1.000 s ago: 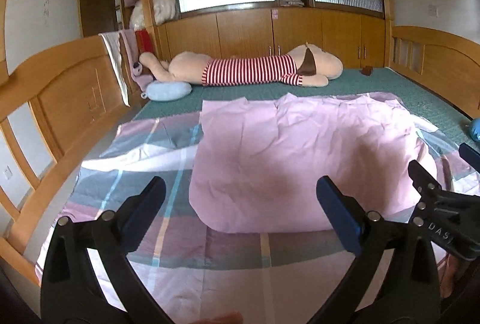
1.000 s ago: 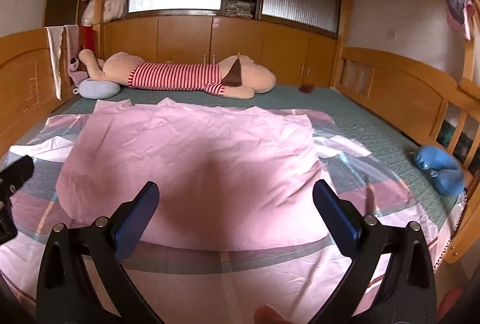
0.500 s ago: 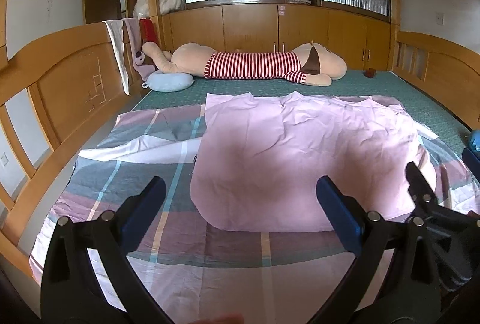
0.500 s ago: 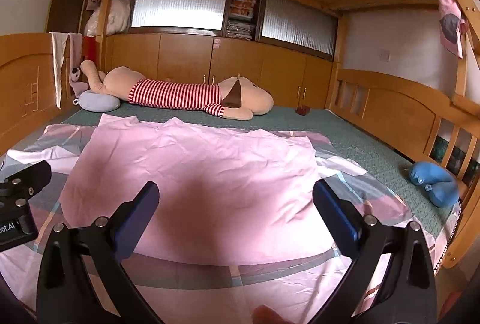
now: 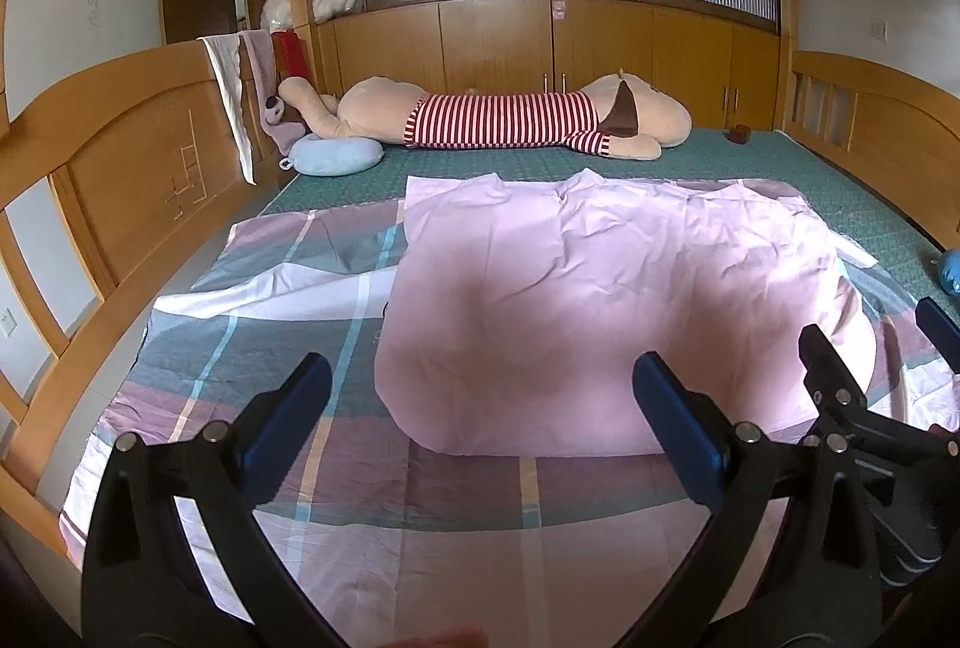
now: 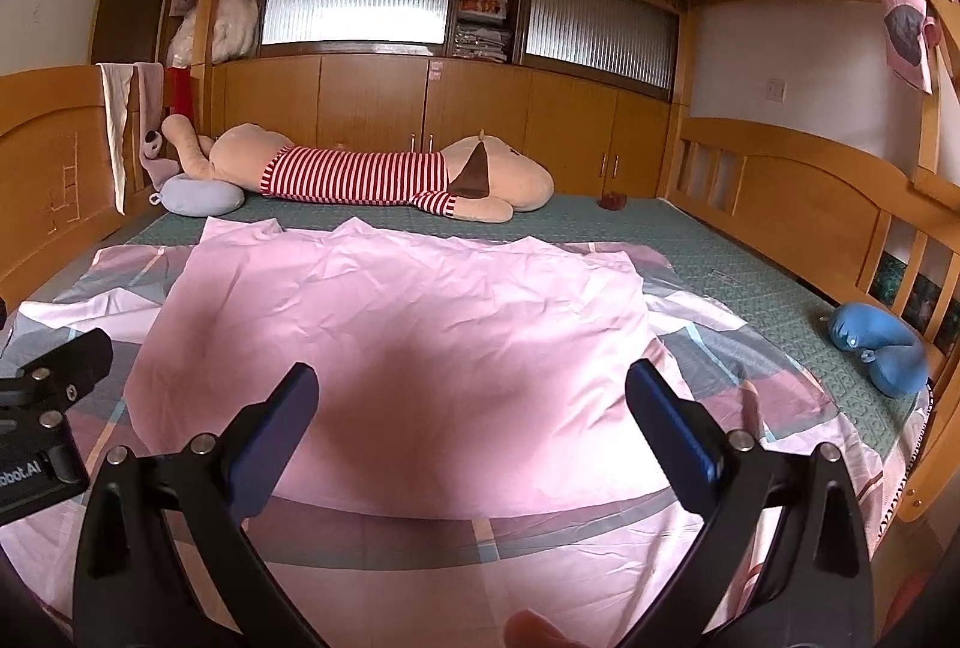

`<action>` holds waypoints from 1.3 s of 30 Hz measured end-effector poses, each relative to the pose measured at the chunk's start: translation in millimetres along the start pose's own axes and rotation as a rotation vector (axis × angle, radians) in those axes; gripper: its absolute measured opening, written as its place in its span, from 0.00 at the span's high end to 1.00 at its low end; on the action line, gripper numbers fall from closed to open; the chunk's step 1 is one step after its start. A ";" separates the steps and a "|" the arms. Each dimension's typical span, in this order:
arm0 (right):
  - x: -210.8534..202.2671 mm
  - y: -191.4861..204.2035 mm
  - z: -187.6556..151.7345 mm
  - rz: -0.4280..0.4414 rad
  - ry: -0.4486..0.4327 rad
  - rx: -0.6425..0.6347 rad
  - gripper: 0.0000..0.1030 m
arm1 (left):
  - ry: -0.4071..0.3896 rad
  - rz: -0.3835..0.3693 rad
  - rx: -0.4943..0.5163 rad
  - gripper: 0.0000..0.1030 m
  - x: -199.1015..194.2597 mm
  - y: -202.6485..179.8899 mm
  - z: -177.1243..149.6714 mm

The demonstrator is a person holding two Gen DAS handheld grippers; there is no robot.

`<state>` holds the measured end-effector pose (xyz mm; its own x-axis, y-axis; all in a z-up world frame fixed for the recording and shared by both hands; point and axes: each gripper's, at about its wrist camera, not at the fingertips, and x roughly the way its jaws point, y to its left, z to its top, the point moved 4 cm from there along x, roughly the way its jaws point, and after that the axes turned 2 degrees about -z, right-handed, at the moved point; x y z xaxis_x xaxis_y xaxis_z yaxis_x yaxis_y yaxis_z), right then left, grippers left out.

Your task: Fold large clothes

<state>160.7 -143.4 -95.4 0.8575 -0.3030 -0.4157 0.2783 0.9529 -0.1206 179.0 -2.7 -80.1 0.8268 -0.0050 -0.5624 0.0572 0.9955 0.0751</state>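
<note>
A large pink garment lies spread flat on a plaid sheet on the bed; it also shows in the right wrist view. My left gripper is open and empty, held above the garment's near edge, toward its left side. My right gripper is open and empty, above the near edge toward the right side. The right gripper shows at the right edge of the left wrist view. Neither gripper touches the cloth.
A big plush dog in a red striped shirt lies at the far end. A light blue neck pillow sits at the far left, a darker blue one at the right. Wooden rails line both sides of the bed.
Both grippers have lifted and tilted up, so more of the room and ceiling shows. The garment has not moved. Both stay open.
</note>
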 end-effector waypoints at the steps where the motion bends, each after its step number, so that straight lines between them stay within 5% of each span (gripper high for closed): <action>1: 0.0 -0.1 0.3 0.002 -0.001 -0.002 0.01 | 0.001 0.000 0.000 0.02 0.6 -0.3 -0.1; 39: 10.2 -4.3 -6.3 0.023 0.055 0.028 0.01 | 0.040 0.020 0.021 0.02 15.6 -2.0 -9.4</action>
<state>165.6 -150.6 -104.8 0.8392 -0.2788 -0.4669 0.2711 0.9588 -0.0853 186.6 -3.9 -96.7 0.8048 0.0189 -0.5932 0.0533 0.9932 0.1039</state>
